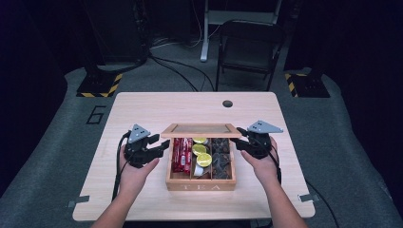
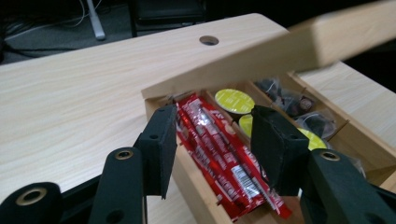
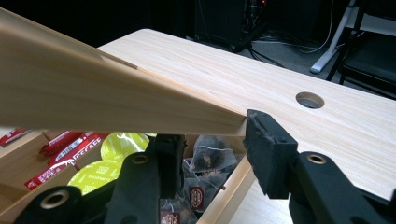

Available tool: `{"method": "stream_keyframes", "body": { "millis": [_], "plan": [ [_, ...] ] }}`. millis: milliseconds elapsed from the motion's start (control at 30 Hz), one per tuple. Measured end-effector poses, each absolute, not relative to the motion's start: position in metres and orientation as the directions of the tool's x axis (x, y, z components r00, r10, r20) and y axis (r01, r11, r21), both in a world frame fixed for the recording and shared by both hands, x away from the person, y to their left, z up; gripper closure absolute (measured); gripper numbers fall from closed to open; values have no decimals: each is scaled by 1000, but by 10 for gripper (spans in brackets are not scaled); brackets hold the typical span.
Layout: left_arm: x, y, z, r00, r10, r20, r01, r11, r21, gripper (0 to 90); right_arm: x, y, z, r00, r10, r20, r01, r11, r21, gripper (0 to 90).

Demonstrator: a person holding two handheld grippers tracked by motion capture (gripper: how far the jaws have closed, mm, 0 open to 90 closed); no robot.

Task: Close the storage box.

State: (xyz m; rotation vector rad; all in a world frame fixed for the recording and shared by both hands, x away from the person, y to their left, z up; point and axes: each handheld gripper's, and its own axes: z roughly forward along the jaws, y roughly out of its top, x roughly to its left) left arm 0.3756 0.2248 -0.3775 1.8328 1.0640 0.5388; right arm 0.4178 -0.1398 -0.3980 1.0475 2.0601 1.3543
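Tea box (image 1: 201,183) sits at the middle of the counter (image 1: 142,107), its front wall stamped TEA and its hinged lid (image 1: 200,130) raised partway above the three compartments. You hold your left claw (image 1: 163,145) just beside the box's left wall; in the left gripper view its jaws stand spread with nothing between them, one outside that wall and one over the red sachets (image 2: 219,154). Your right claw (image 1: 240,135) is at the box's right side, up by the lid's corner. In the right gripper view one jaw touches the lid's edge (image 3: 140,112) while the other sits lower, inside the box, so you are released there too, propping rather than pinching.

The risk, as I judge it, is that a lid resting against a single jaw can slip off and drop shut, or tip back and jolt the box across the smooth counter. Your left jaw hanging over the sachets could also snag their glossy wrappers if you lower it.

The box is pale, matte, square-edged wood with thin dividers. Left of the dividers lie long, shiny red foil sachets; the middle holds round capsules (image 1: 203,159) with yellow-green foil tops; the right holds crinkly clear pouches (image 1: 221,159) of dark contents
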Motion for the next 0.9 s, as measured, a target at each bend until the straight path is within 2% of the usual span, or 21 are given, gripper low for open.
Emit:
{"method": "stream_keyframes", "body": {
  "millis": [300,500,667,900],
  "plan": [
    [369,214,-367,544,838,-35,389,-215,896,549,415,-140,-401,-605,795,30,348,230,909,578],
    [366,212,-367,537,844,-7,386,-239,891,575,412,-141,-402,-607,794,31,348,230,909,579],
    [365,213,-368,541,841,-8,384,-238,892,576,411,-144,-404,-614,783,95,372,181,911,557],
    [368,216,-367,558,829,-20,387,-239,891,575,400,-141,-401,-617,784,69,366,208,907,518]
  ]
}}
